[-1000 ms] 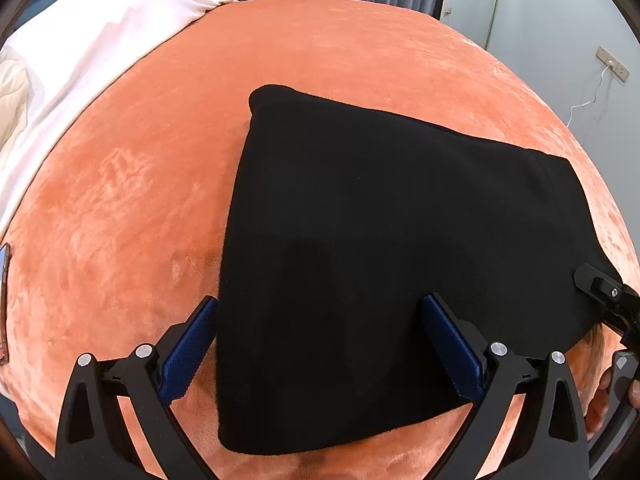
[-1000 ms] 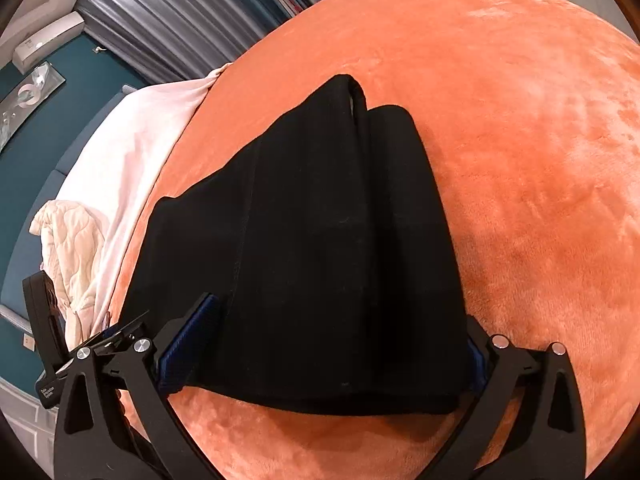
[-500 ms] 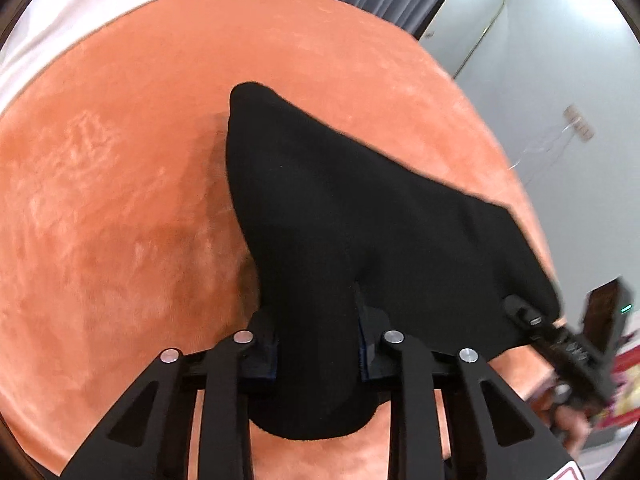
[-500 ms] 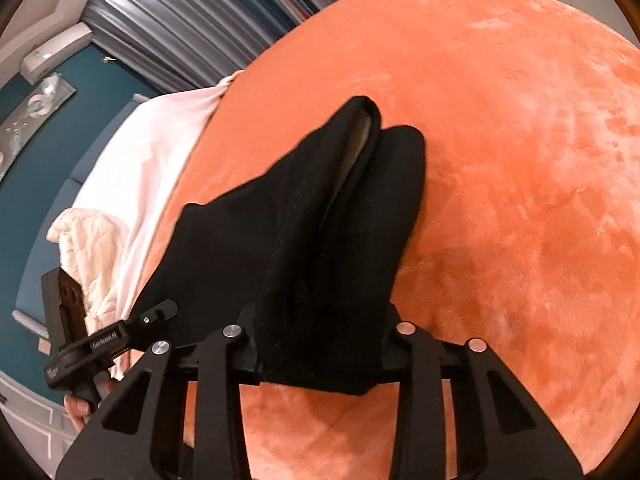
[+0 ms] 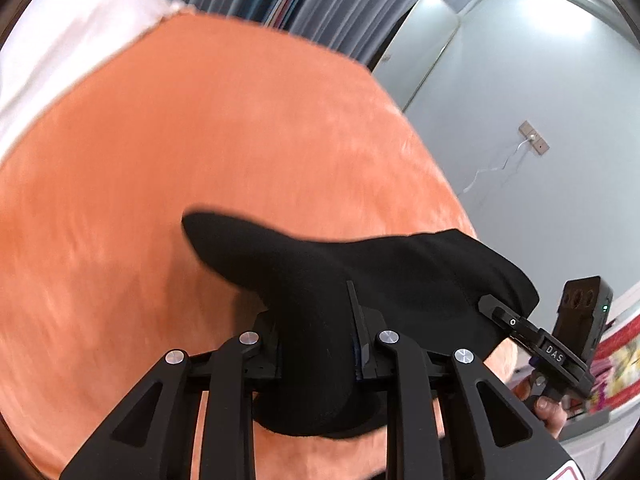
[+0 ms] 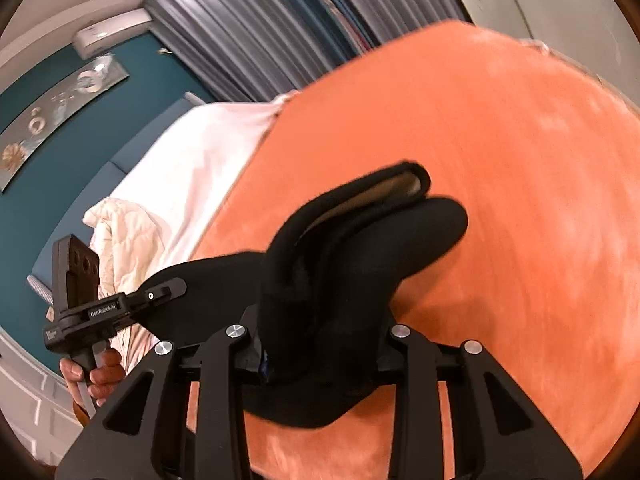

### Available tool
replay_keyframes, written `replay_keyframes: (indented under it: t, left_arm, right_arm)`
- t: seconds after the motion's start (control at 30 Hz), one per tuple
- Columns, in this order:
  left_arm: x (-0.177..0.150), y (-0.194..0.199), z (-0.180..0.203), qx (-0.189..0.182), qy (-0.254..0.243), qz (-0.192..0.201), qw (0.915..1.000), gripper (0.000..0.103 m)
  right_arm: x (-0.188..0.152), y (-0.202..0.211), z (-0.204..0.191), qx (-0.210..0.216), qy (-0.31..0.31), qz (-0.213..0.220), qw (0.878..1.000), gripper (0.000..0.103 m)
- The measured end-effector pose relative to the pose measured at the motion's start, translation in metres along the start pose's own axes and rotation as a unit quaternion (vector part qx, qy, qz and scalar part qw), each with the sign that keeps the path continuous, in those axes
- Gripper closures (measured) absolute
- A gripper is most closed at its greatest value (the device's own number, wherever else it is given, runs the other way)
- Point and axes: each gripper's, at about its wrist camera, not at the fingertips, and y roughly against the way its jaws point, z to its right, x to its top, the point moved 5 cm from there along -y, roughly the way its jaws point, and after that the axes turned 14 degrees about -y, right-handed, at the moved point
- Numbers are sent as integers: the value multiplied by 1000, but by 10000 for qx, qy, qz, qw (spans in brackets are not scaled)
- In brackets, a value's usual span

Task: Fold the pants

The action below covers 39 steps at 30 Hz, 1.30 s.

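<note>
both tools are clamped on the near edge of the black pants (image 5: 360, 280), left hand-held gripper (image 5: 318, 354) at one corner and right hand-held gripper (image 6: 316, 354) at the other, so the cloth hangs between them above the orange bed (image 5: 200, 140), apparently ready for the next fold.

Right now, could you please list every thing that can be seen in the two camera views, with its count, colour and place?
pants: one, black, lifted over the blanket, pinched by both grippers
blanket: one, orange plush, covering the bed
sheet: one, white, beyond the blanket's edge
quilt: one, cream, crumpled beside the sheet
curtains: grey, pleated, behind the bed
wall socket: one, beige, grey wall, white cable hanging
wall art: one, silver, teal wall
left gripper: black, shut on pants
right gripper: black, shut on pants
</note>
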Motion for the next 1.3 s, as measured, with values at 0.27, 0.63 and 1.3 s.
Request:
replay_keyframes:
  t: [0.27, 0.63, 1.3]
  left_arm:
    - [148, -43, -41, 882, -747, 845, 9897, 83]
    - [101, -201, -190, 2375, -103, -233, 9710, 65]
    - [58, -77, -48, 3088, -1109, 310, 9441, 29]
  right_arm:
    - [131, -77, -43, 251, 583, 762, 9951, 72]
    - [162, -187, 115, -1049, -572, 839, 9893, 32]
    - [51, -122, -49, -1462, 1345, 1122, 9736, 19]
